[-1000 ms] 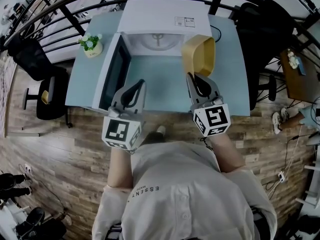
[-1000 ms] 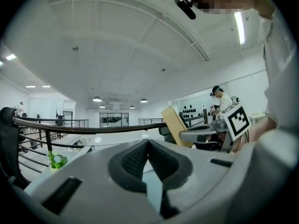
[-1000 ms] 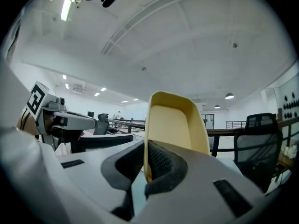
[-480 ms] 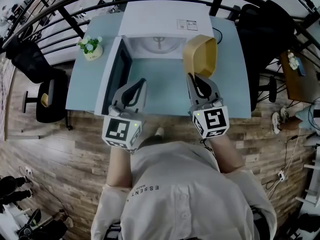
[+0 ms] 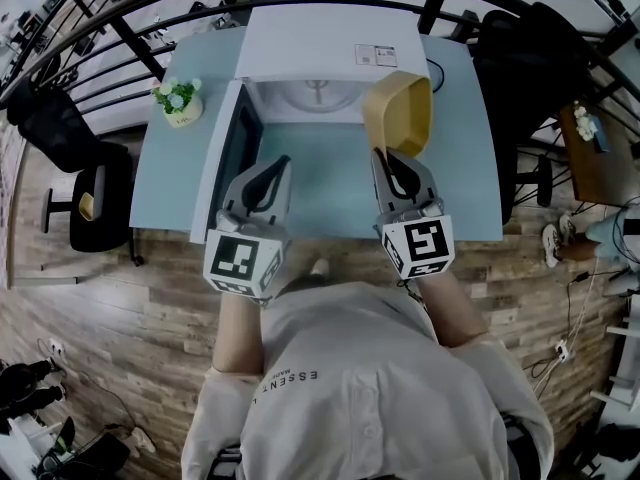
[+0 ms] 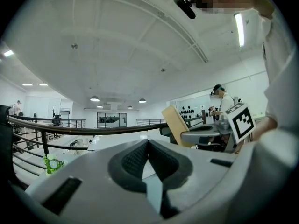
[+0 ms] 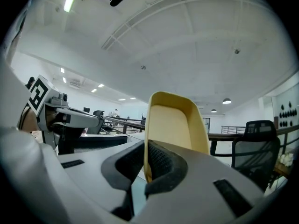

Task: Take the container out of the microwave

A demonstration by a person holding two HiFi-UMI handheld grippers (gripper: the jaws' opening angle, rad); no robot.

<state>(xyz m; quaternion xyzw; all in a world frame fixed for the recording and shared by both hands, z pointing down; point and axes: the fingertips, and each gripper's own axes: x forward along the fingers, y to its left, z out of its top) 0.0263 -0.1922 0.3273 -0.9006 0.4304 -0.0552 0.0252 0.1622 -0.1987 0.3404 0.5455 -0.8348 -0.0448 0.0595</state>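
My right gripper [image 5: 386,155], clenched on the thin rim of the yellow container [image 5: 401,114], held it tilted outside the microwave [image 5: 320,40], over the right half of the table [image 5: 466,158]; it seemed light, stiff and perhaps slippery, while my left gripper [image 5: 277,165] was closed and empty.

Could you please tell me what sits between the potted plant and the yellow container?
Head view: the microwave, door open, sits between plant and container.

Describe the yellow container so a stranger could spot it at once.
On the pale blue table stands a white microwave oven, door swung open. At its right front corner the right gripper pinches the rim of a yellow plastic tub. It alone is tipped on edge and held in jaws.
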